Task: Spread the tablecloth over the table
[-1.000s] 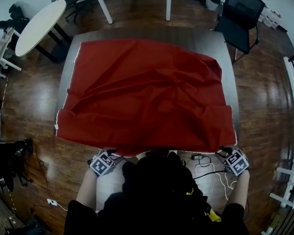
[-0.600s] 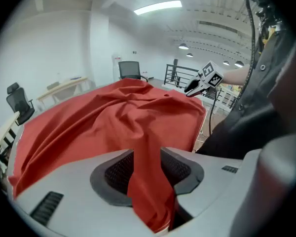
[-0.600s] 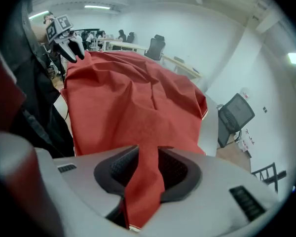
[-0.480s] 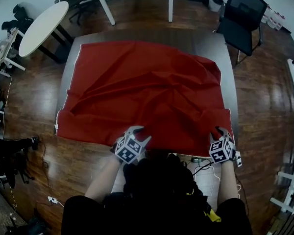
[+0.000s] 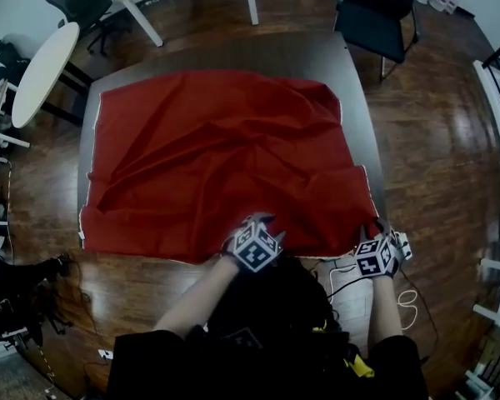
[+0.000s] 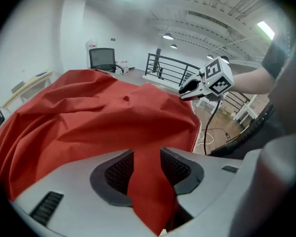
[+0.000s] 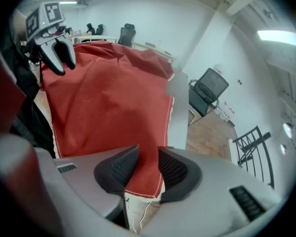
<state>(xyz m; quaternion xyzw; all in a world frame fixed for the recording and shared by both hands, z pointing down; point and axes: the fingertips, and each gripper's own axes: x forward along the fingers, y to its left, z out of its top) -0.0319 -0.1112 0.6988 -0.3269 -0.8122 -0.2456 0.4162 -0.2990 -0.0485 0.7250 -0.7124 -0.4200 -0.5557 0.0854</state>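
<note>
**A:** Head view first. Where does the cloth sit?

**B:** The red tablecloth (image 5: 225, 161) covers most of the table (image 5: 258, 50). It is creased through the middle, and its near edge hangs toward the person. A bare strip of tabletop shows along the far end and down the right side. The left gripper (image 5: 257, 221) is on the near edge, roughly midway along it, and the right gripper (image 5: 373, 232) is at the near right corner.

**A:** And the left gripper view?

**B:** Its jaws are drawn partway together on a pinched fold of the cloth, with the ribbed pads pressing it from both sides. Beyond them the cloth rises over the table in loose ridges.

**A:** The right gripper view?

**B:** Much the same. The jaws are closed in on the corner, and the white-stitched hem pokes out just below the pads. The grey table edge lies bare beside the cloth.

**A:** So what could go wrong from here?

**B:** Most likely a pull toward the person — the far end is already bare, so any more drag that way would strip it further. An uneven tug, one hand ahead of the other, would probably skew the cloth and leave the right strip uncovered. The right grip looks the weaker one — it holds little more than hem, so a sharp jerk could slip it free. If the cloth settles slack, the creases will likely remain.
</note>
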